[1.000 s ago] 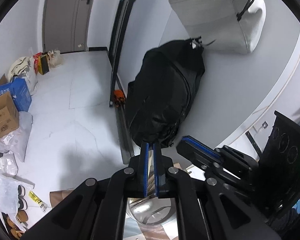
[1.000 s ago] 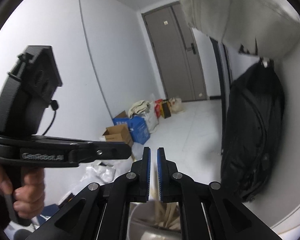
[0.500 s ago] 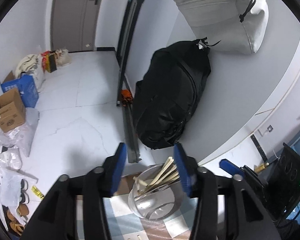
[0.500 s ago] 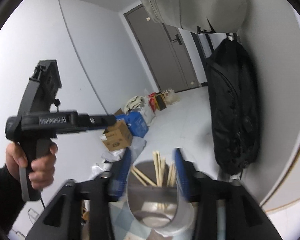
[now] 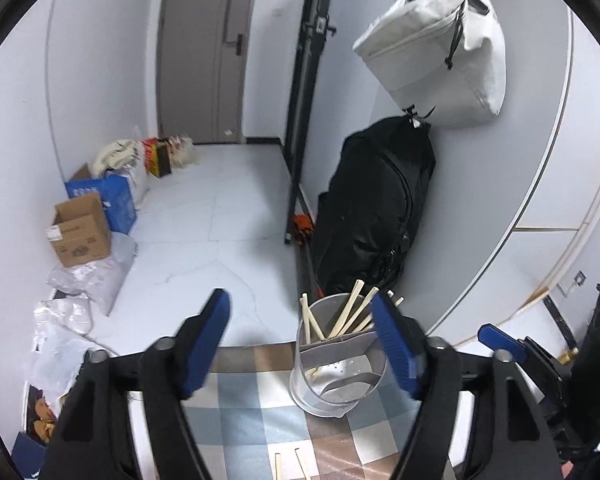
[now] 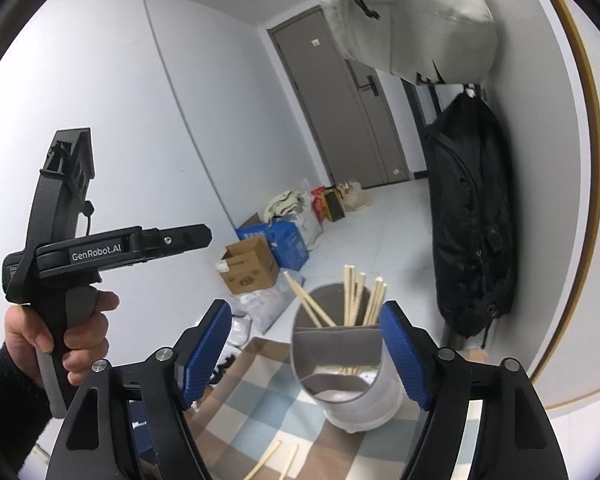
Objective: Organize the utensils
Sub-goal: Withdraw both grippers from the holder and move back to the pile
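While both pairs of jaws are being opened wide with nothing gripped, the left gripper (image 5: 302,344) and right gripper (image 6: 306,354) are being held over the checked cloth (image 5: 244,420). Loose chopsticks (image 6: 278,462) are lying nearest, then the metal holder (image 5: 338,368) with chopsticks upright. The person's left hand (image 6: 54,332) is shown only by the right camera.

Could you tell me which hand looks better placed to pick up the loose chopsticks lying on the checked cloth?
Probably the right: its opening, empty tongs show two loose chopsticks just below them. The left tongs, also opening and empty, see only their tips.
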### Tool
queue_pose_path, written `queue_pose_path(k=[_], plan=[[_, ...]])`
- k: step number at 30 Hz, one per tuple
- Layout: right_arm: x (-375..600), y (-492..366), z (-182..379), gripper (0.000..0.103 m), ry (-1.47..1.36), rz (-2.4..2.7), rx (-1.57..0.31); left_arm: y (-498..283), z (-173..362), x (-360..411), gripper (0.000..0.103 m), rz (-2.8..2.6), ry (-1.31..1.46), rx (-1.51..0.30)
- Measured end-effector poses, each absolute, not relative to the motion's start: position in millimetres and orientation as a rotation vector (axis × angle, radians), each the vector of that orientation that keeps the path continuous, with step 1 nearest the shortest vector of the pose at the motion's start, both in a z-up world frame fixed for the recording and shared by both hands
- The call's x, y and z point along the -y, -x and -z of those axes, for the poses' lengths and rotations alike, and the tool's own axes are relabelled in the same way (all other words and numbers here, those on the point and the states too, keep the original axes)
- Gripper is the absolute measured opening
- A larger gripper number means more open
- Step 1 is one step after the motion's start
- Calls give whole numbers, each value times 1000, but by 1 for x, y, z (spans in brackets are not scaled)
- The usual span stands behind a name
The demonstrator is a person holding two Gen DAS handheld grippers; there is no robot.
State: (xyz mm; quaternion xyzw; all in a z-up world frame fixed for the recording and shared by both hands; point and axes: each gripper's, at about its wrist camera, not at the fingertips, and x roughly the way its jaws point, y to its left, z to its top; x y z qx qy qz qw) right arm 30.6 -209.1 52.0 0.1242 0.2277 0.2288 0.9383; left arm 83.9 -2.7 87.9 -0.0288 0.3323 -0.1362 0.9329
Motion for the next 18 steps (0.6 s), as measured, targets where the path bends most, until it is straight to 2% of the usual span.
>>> queue_pose_path(k=[6, 10, 14, 18], plan=[[203, -10, -59, 78, -243, -468, -443, -56, -94, 4, 78, 235, 31, -615], [197, 3, -63, 82, -229, -472, -423, -41, -95, 0, 88, 211, 50, -582], [190, 14, -64, 85, -203, -472, -414, -26, -88, -6, 89, 190, 63, -565], [186, 25, -60, 97, -185, -449, -407, -21, -73, -13, 89, 177, 85, -585]])
